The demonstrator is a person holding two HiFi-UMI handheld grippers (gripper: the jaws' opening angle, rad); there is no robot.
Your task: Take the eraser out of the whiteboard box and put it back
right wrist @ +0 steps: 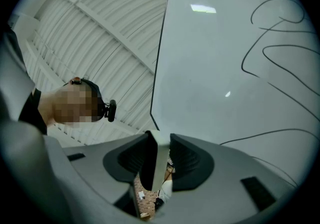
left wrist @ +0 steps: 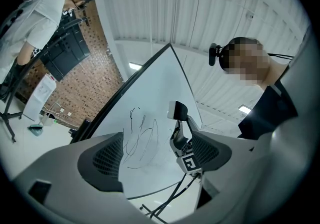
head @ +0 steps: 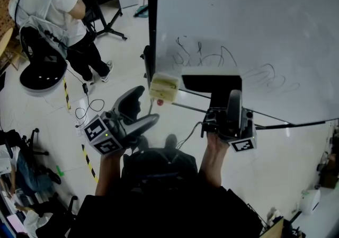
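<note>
Head view, nearest first: your left gripper [head: 147,104], grey with a marker cube at its base, sits low at the left, and its own view shows the left gripper [left wrist: 157,155] with jaws spread wide and nothing between them, only the board beyond; your right gripper [head: 225,96] rises beside it at the right, and in its own view the right gripper [right wrist: 157,155] has its jaws pinching a slab with one dark and one pale face, the black rectangular whiteboard eraser [right wrist: 160,163]; from above the eraser [head: 212,83] lies broadside at the gripper's tip, over the lower part of the board, and whether it touches the surface cannot be told; it is out of the small pale cream whiteboard box [head: 164,87], which hangs at the board's lower left corner, just left of the eraser and apart from it; the large white whiteboard [head: 254,19] carries loose black marker scribbles [head: 212,56] above the eraser; farther off, on the pale floor [head: 122,62] crossed by yellow-and-black striped tape [head: 87,160], a person in a white top [head: 47,3] stands at the upper left.
</note>
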